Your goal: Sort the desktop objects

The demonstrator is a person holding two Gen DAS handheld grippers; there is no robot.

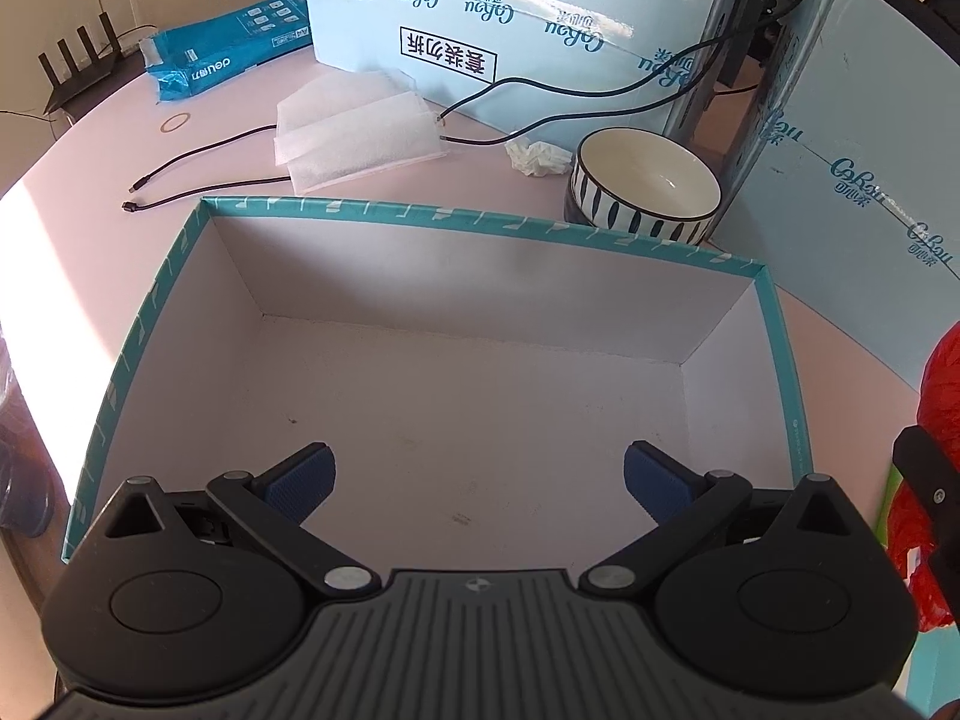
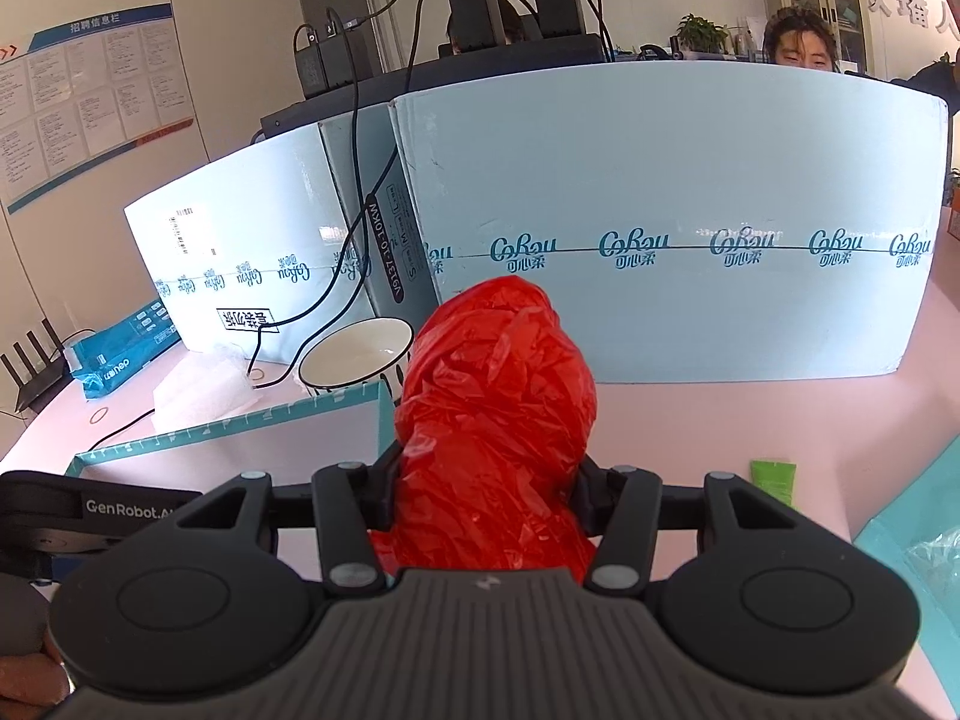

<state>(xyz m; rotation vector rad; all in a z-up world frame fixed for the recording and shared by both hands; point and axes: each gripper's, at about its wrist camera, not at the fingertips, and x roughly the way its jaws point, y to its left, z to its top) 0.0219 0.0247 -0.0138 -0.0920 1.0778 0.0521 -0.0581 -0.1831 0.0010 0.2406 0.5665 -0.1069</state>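
Note:
My left gripper (image 1: 478, 480) hangs open over the near part of an empty teal-rimmed white box (image 1: 480, 228), with nothing between its blue pads (image 1: 300, 480). My right gripper (image 2: 486, 492) is shut on a crumpled red plastic bag (image 2: 498, 384), held just right of the box (image 2: 240, 420) and above the pink table. The red bag (image 1: 936, 420) also shows at the right edge of the left wrist view. A striped ceramic bowl (image 1: 645, 183) stands behind the box's far right corner; the same bowl (image 2: 354, 360) is empty.
Tall pale-blue cartons (image 2: 660, 228) wall off the back. White foam sheets (image 1: 354, 126), black cables (image 1: 198, 168), a crumpled tissue (image 1: 537, 156), a blue paper pack (image 1: 222, 54) and a router (image 1: 78, 66) lie behind the box. A green packet (image 2: 774, 480) and teal lid (image 2: 912, 510) sit at right.

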